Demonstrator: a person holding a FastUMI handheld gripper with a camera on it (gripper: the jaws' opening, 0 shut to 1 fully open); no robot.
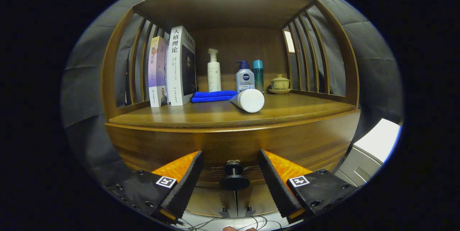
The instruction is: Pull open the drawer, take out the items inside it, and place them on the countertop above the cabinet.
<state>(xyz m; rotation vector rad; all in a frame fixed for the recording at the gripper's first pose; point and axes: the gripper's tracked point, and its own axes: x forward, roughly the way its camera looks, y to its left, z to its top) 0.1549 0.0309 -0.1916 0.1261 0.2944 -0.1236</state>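
Two black fingers (187,180) of your claw (231,179) are standing spread apart, gripping nothing, with the dark round knob (234,179) of the drawer (230,144) sitting in the gap between them and touching neither. You are facing the drawer front straight on, and it is looking closed, flush with the cabinet body; whatever is lying inside is hidden.

Above it, the wooden worktop (215,116) is carrying several things well beyond the fingers: two books (172,67) standing upright by the slatted side, a folded blue cloth (214,96) lying just beside them, a white pump bottle (214,71) standing behind the cloth, a blue-capped lotion bottle (245,76) and a teal bottle (258,71) next to it, and a small lidded ceramic cup (280,83) on a saucer further along. One white tube (249,100) is lying on its side nearest you, its cap pointing your way.
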